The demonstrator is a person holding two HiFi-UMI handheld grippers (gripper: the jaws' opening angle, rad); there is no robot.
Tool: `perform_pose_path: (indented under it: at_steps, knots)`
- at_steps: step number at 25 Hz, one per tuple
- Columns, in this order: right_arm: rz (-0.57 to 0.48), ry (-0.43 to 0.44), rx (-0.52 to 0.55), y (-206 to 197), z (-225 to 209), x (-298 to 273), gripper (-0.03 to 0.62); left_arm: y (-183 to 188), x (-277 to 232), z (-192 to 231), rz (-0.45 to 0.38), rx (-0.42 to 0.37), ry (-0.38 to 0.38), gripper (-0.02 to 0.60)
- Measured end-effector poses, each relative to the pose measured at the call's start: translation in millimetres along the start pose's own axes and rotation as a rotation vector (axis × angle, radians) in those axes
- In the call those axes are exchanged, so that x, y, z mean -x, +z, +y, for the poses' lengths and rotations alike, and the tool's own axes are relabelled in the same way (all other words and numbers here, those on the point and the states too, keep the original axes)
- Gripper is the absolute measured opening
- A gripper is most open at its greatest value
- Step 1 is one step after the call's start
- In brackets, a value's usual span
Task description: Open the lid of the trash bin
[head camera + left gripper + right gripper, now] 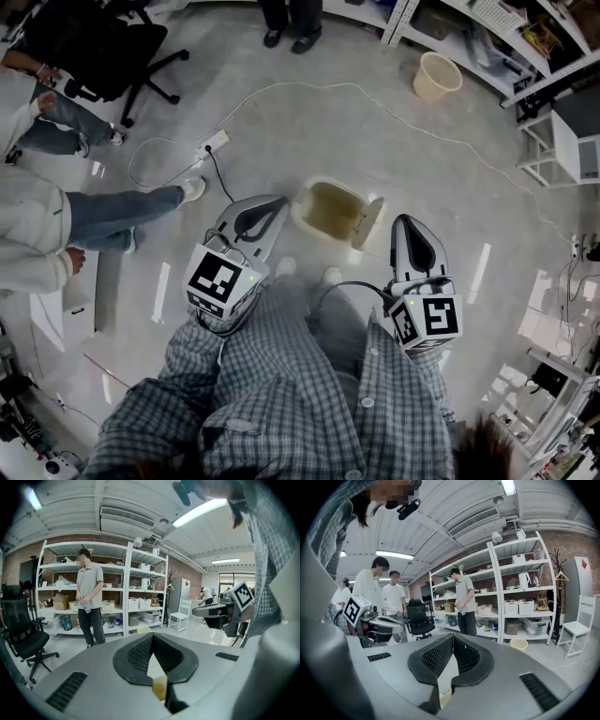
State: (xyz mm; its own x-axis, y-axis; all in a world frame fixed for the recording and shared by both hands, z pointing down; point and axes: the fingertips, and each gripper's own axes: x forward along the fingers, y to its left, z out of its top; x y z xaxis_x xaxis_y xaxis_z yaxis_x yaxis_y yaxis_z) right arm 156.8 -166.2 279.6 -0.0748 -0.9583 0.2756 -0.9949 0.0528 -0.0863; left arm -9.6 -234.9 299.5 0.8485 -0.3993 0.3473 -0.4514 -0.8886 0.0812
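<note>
1. The cream rectangular trash bin [304, 214] sits on the pale grey floor [309, 131] at the centre of the head view, just ahead of our checked sleeves.
2. Its flat cream lid [368, 223] stands raised at the bin's right edge, and the brownish inside is open to view.
3. The grey left gripper [277, 202] lies left of centre, its tip just beside the bin's left rim. In the left gripper view the black ribbed pads [140, 652] meet at the tip with nothing between them.
4. The grey right gripper [406, 221] lies right of centre, its tip just beside the raised lid. In the right gripper view its jaws are likewise closed together and empty.
5. We cannot tell whether either tip touches the bin.
6. A round cream basket [437, 75] stands at the upper right, near white metal shelving [525, 47].
7. A black office chair [94, 42] is at the upper left; a white power strip [214, 142] lies below it.
8. A person in jeans [122, 214] sits at the left edge.
</note>
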Motion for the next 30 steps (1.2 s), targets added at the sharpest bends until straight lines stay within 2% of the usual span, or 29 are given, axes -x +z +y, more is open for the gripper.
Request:
perform_pose_path:
  at_steps: [11,20,30]
  knots:
    - [-0.108,0.030,0.032,51,0,-5,0.018,57,11,6,-0.106,-0.066,0.051,0.005]
    - [-0.152,0.035,0.051,71,-3,-6,0.018,71,23,2,-0.124,-0.081,0.068,0.005]
    - [-0.142,0.073,0.065,67,18,-10,0.018,68,25,0,-0.137,-0.057,0.056,0.005]
